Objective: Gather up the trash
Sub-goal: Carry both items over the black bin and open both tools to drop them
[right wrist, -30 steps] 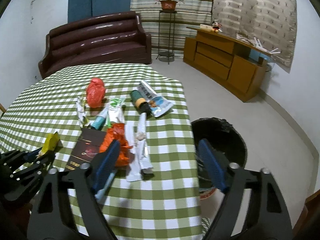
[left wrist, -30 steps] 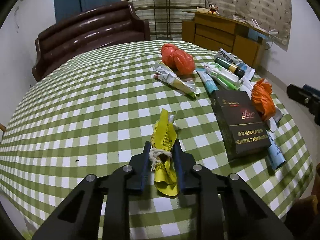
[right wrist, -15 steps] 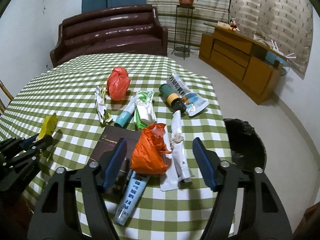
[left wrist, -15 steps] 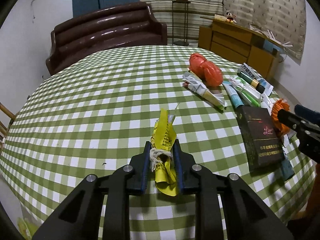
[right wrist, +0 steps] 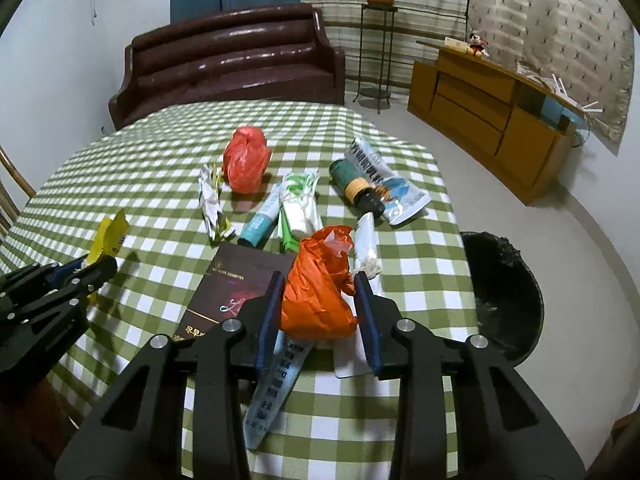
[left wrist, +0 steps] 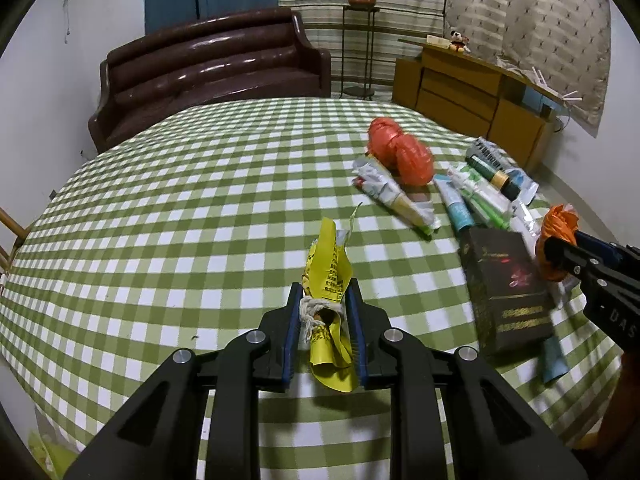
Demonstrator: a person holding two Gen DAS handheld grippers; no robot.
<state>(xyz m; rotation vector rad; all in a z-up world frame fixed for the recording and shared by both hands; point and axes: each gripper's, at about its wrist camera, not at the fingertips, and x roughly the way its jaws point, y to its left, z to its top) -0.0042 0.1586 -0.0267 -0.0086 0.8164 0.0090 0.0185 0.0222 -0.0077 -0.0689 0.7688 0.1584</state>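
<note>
My left gripper (left wrist: 323,288) is shut on a crumpled yellow wrapper (left wrist: 328,260) tied with white string, held just above the green checked table (left wrist: 180,220). In the right wrist view the same wrapper (right wrist: 112,232) sticks up from the left gripper (right wrist: 96,268) at the left edge. My right gripper (right wrist: 318,280) is closing, and its blue pads touch both sides of an orange plastic bag (right wrist: 316,300) that lies over a dark box (right wrist: 240,284). A black lined trash bin (right wrist: 504,292) stands on the floor right of the table.
More trash lies on the table: a red bag (right wrist: 245,160), a folded wrapper (right wrist: 212,204), a teal tube (right wrist: 264,224), a green-and-white pack (right wrist: 298,204), a dark bottle (right wrist: 356,188) on a printed pouch, a white tube (right wrist: 366,244). A brown sofa (right wrist: 232,60) and a wooden cabinet (right wrist: 488,120) stand beyond.
My right gripper came in over the orange bag and its jaws narrowed from wide apart to the bag's sides. The left gripper kept its hold on the yellow wrapper.
</note>
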